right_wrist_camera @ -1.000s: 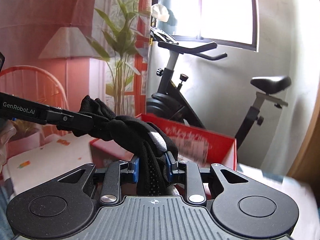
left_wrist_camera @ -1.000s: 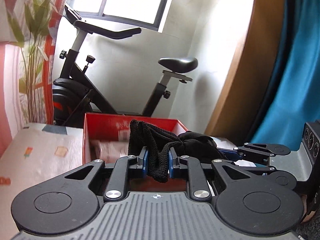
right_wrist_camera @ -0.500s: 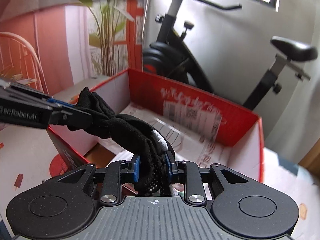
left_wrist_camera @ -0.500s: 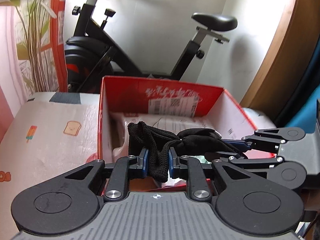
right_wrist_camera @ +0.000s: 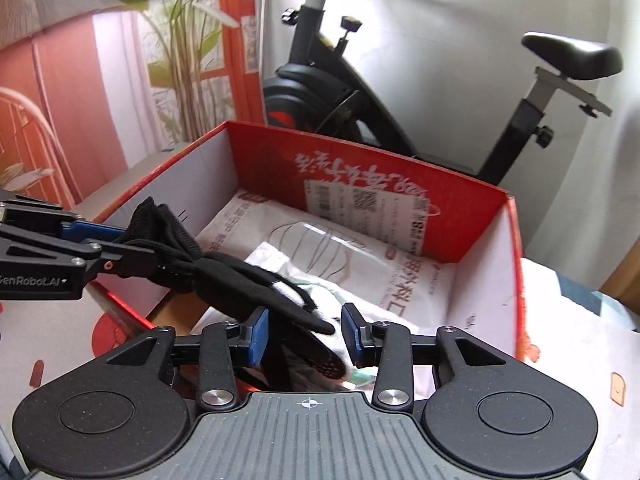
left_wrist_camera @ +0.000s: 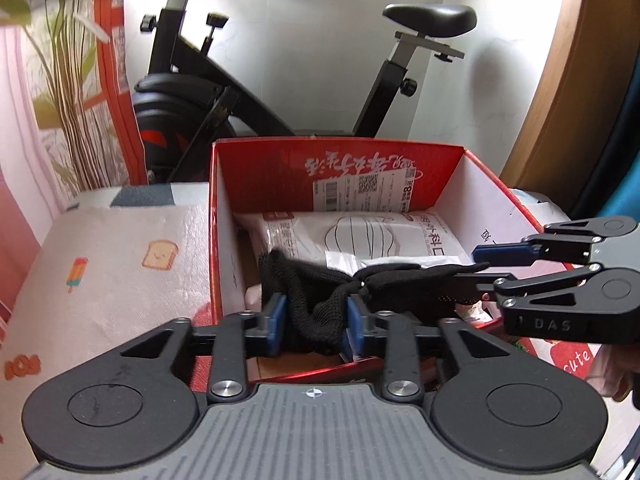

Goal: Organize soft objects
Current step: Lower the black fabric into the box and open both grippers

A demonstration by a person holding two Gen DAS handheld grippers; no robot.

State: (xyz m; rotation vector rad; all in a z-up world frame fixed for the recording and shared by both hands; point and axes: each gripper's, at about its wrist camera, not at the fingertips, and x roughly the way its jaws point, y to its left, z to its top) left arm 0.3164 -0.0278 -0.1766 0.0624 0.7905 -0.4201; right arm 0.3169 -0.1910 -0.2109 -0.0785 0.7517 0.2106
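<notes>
Looking at a black knit cloth (left_wrist_camera: pixel 400 280), bunched and ropy, with a pale patch near its right-hand end. Strung level between the two grippers, low over the open top of a red cardboard box (left_wrist_camera: pixel 360 160), near its front edge. Hard to say whether its sagging middle touches what lies below.

Over to the left gripper (left_wrist_camera: pixel 316 322): just been opening its jaws, blue pads now spread apart with one end of the cloth hanging loose in the gap between them. No squeeze visible there, though the knit sits close against the right-hand pad.

Same story at the right gripper (right_wrist_camera: pixel 306 334): just been opening as well, pads standing apart. Draped across the gap from the left pad, the cloth's other end, with clear space beside the right pad. Not pinched.

Down inside the box: a white plastic package (left_wrist_camera: pixel 360 236) with printed outlines, lying flat on the bottom, directly under the cloth. On the far inner wall, a white shipping label (left_wrist_camera: pixel 360 192) with barcodes, below upside-down white lettering.

Around the box, a pale table cover (left_wrist_camera: pixel 120 264) printed with toast and ice lollies. Behind it all, a black exercise bike (left_wrist_camera: pixel 208 92) against a white wall. Far right, a sliver of blue curtain (left_wrist_camera: pixel 624 160).
</notes>
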